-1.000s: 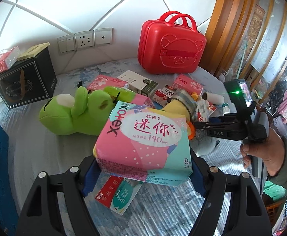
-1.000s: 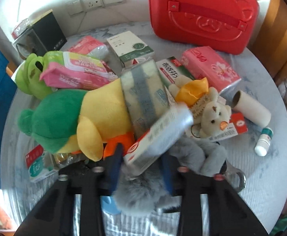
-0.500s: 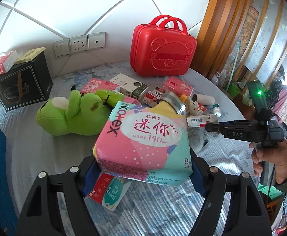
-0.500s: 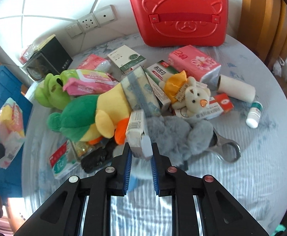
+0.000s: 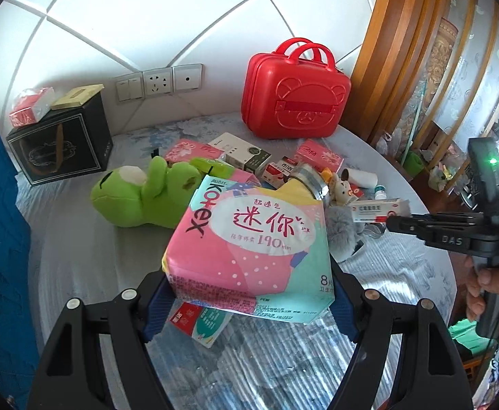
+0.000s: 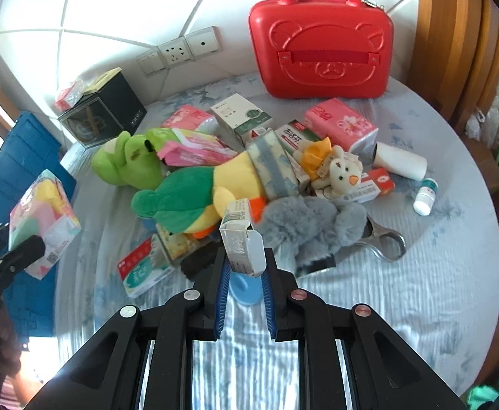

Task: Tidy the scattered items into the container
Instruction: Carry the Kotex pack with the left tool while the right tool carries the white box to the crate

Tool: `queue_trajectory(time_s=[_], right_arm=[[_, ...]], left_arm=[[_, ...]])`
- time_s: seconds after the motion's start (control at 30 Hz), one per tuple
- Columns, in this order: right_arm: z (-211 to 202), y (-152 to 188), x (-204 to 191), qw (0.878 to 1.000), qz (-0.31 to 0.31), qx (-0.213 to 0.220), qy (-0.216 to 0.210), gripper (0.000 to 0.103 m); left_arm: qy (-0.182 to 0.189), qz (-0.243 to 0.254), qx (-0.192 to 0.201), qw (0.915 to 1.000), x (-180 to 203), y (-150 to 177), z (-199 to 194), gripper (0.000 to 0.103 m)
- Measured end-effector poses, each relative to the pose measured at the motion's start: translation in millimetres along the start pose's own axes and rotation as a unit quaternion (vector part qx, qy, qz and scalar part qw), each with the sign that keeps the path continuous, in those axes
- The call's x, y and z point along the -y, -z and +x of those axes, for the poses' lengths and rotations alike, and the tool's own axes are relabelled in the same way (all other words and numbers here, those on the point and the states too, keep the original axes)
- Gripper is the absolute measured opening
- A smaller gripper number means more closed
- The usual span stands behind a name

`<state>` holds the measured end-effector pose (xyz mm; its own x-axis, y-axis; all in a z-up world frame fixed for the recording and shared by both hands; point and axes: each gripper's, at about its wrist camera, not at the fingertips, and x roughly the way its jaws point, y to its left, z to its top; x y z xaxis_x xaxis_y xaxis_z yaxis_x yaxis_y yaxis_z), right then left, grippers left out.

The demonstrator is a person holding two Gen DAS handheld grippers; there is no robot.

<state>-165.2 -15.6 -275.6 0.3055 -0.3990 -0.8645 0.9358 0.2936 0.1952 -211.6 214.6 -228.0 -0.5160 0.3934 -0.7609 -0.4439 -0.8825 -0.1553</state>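
A round table covered in a pale blue patterned cloth (image 6: 403, 307), strewn with small household items, seen from two handheld grippers.

The left gripper (image 5: 249, 294) clasps a soft pink and mint pack of sanitary pads (image 5: 252, 242) between its blue pads, lifted above the cloth. The pack reads "Kotex", large red Chinese characters, "190 mm" and "8". Under it lies a flat red and teal box (image 5: 199, 321).

The right gripper (image 6: 246, 263) is clenched on a small white medicine carton (image 6: 240, 239), held end-on above the pile; its print is too small to read from this side. In the left view the same carton shows a red stripe and Chinese text.

Just beyond the carton lie a grey furry item (image 6: 310, 225), a green and yellow plush toy (image 6: 198, 198), a green frog plush (image 6: 123, 160), a small bear doll (image 6: 341, 174), pink tissue packs (image 6: 341, 126), a white roll (image 6: 401, 160), a small white bottle (image 6: 425, 198) and a metal tool (image 6: 386, 239).

A red hard case (image 6: 321, 54) with an embossed bear face stands closed at the back by the wall. A black box (image 6: 106, 109) sits at the far left; a blue crate (image 6: 20, 171) stands beside the table
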Motion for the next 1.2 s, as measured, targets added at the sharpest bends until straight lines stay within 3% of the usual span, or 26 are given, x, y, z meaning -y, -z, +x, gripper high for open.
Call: queue_trajectory(time_s=[0.77, 1.03, 1.2], right_arm=[[-111.8, 48.7, -46.6, 0.998, 0.017, 0.053, 0.041, 0.018], [-130.4, 63.8, -65.8, 0.996, 0.034, 0.06, 0.055, 0.018], [-139.2, 70.9, -85.6, 0.995, 0.047, 0.063, 0.065, 0.018]], left_arm=[[-0.018, 0.004, 0.032, 0.9993, 3.5, 10.7, -79.9, 0.077], [-0.014, 0.011, 0.041, 0.999, -12.5, 10.9, -100.9, 0.077], [-0.027, 0.019, 0.023, 0.9992, -20.8, 8.3, -111.8, 0.077]])
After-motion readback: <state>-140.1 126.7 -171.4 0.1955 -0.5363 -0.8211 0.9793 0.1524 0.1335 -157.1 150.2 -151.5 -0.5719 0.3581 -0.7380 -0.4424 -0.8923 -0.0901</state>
